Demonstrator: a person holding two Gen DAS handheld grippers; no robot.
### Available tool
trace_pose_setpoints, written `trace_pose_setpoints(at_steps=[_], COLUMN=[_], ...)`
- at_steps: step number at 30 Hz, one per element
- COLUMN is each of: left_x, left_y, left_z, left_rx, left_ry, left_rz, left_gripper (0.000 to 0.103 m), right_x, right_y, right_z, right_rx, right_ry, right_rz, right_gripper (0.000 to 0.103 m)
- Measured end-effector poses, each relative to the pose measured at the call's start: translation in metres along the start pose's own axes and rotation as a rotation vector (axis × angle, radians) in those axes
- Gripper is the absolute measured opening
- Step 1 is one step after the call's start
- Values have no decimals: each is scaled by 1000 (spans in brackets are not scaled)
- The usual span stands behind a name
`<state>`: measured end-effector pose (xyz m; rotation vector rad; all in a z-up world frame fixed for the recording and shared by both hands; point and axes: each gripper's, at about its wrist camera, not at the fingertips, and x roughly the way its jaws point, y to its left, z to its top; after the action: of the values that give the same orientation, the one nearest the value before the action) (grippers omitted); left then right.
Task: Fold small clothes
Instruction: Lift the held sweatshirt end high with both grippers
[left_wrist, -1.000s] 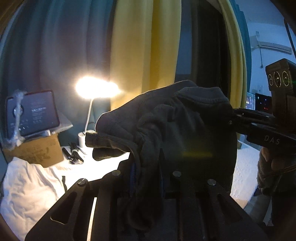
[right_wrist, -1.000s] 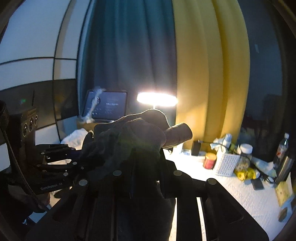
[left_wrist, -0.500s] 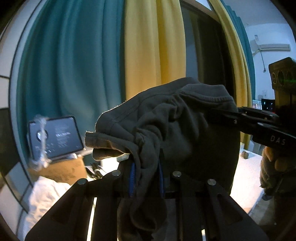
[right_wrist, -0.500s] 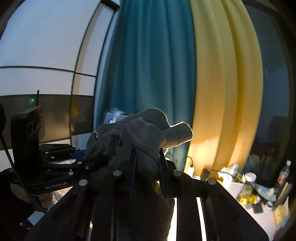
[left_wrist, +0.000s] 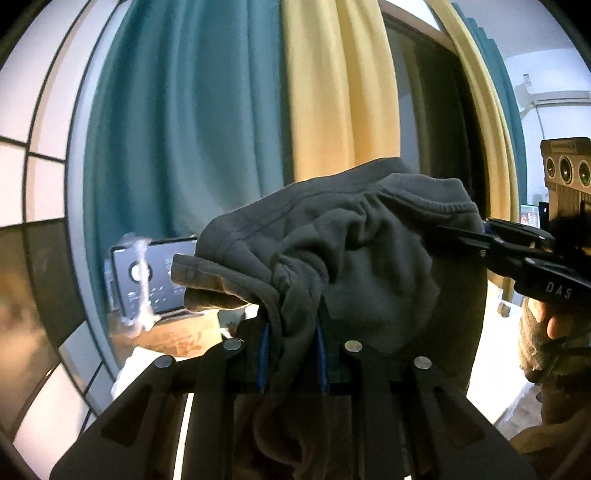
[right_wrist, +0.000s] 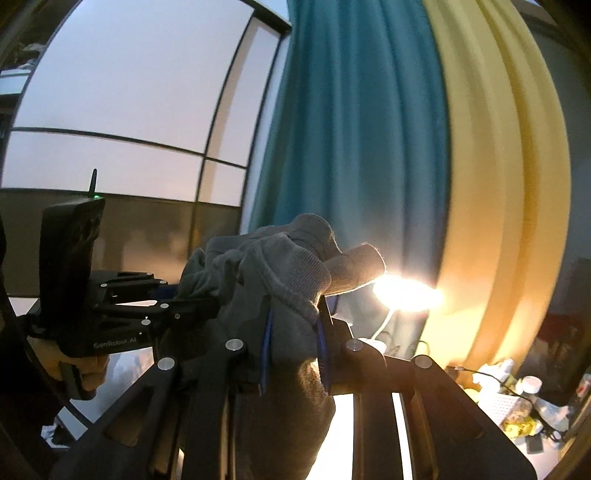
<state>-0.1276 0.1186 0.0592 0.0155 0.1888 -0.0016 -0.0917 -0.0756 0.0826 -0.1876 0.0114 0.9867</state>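
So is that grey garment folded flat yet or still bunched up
Bunched up, not folded. The grey garment hangs crumpled in the air, pinched by the left tongs and right tongs, with wrinkles gathered at both grips.

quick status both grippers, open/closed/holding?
Left gripper: closed on the grey garment, held up in the air.
Right gripper: closed on the same garment, gripping another part of it.

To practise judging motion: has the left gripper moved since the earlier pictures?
Yes. The left gripper has risen: in its view the tablet behind sits lower against it, and the lamp seen earlier has dropped from sight.
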Motion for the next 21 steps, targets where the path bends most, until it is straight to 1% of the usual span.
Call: trace_pose_setpoints(at_steps=[4, 8, 14, 21], left_x=[0, 4, 19, 35], left_y=[5, 7, 3, 11], left_z=[-11, -22, -31, -33], left_rx=[-18, -39, -37, -42], left_ry=[34, 67, 112, 145], left_rz=[12, 1, -11, -28], left_gripper=[18, 18, 18, 18], right_x=[6, 14, 29, 55], right_y=[8, 12, -1, -23], right_z=[-7, -15, -32, -46], right_rx=[5, 13, 57, 103], right_ry=[21, 52, 99, 139], right_rz=[27, 31, 18, 0], right_gripper=[22, 22, 22, 22])
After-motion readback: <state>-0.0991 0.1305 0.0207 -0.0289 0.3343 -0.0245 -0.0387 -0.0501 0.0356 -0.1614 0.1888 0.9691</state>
